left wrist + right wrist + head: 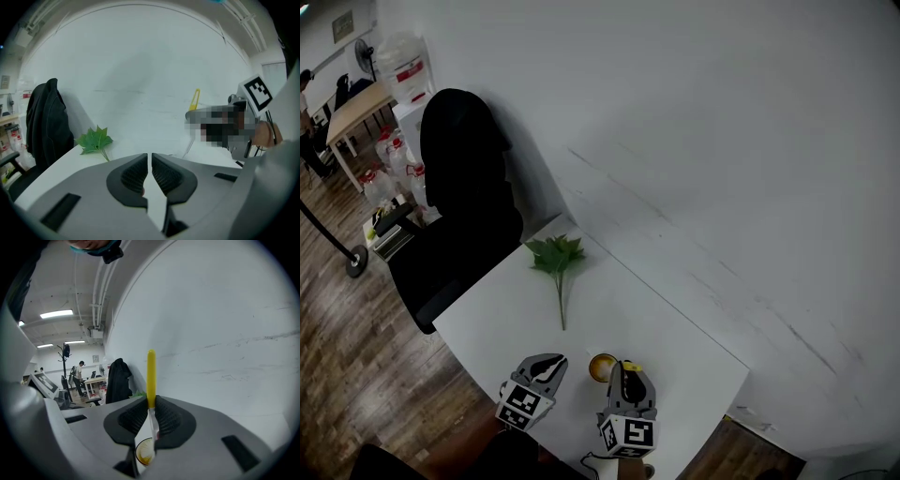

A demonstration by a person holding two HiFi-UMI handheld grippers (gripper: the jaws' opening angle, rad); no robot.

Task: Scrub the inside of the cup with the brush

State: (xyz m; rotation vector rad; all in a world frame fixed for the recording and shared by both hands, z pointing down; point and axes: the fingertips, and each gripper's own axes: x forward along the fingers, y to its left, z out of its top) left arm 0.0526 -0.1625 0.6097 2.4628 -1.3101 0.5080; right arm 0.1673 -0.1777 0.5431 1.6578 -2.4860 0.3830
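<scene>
Probably an open office: distant desks, a coat stand, water jugs and strip lights

A: Any words or numbers legible here?
B: None. The left cube and right cube, behind the jaws, carry only black-and-white square markers, no letters.
A: The water jug far beyond the left jaws?
B: A red label, its print too small to read.

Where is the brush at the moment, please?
In the right gripper view the brush is clamped in the jaws of the right gripper, yellow handle uppermost, directly above the cup on the white table.
</scene>
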